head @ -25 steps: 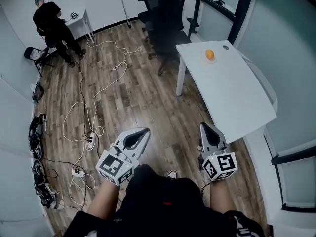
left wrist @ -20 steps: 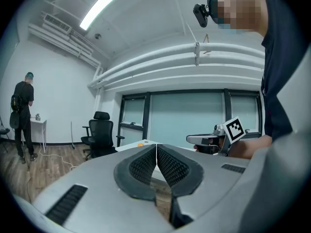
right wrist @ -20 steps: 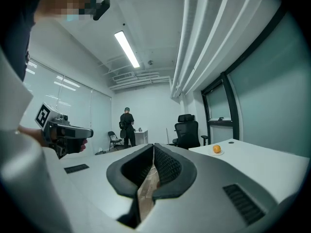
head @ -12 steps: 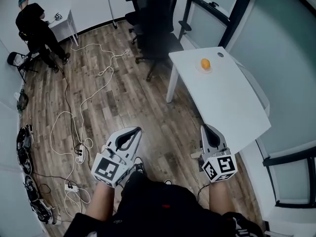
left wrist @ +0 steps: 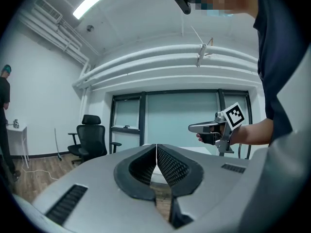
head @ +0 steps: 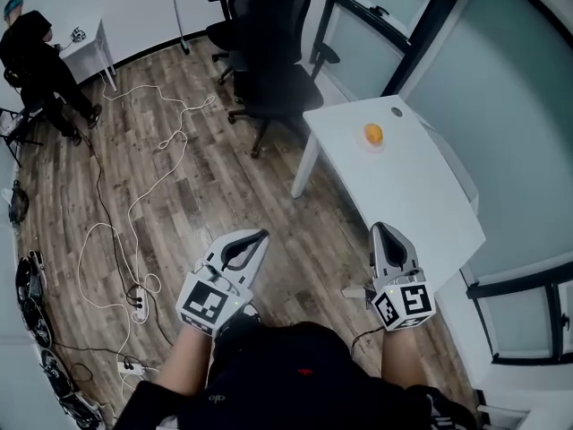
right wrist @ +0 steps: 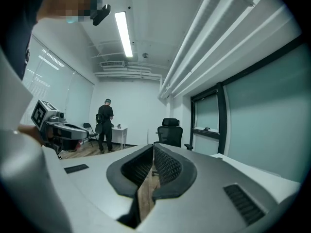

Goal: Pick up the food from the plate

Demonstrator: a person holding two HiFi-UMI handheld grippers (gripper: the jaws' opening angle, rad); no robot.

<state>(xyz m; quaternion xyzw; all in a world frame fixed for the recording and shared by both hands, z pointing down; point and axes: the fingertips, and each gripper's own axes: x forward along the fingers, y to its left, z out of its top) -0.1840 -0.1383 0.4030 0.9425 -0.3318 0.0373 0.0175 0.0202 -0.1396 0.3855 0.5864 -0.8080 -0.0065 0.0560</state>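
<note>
An orange piece of food (head: 373, 133) sits on a small plate (head: 374, 144) near the far end of the white table (head: 403, 186) in the head view. My left gripper (head: 261, 236) is held over the wood floor, well short of the table, jaws shut with nothing between them. My right gripper (head: 380, 228) hovers by the table's near edge, also shut and empty. In the left gripper view my left gripper (left wrist: 156, 147) points level toward the window, with the right gripper (left wrist: 193, 127) seen beside it. In the right gripper view my right gripper (right wrist: 153, 145) points into the room. Neither gripper view shows the food.
Black office chairs (head: 269, 38) stand beyond the table's far corner. White cables (head: 143, 195) and power strips trail over the wood floor at left. A person in black (head: 36, 47) stands by a small white desk (head: 85, 43) at the far left. Glass partitions (head: 501, 88) run behind the table.
The view has advanced toward the table: the food and table sit closer and more central, the person and cables have slid left. Both grippers stay shut in the same pose.
</note>
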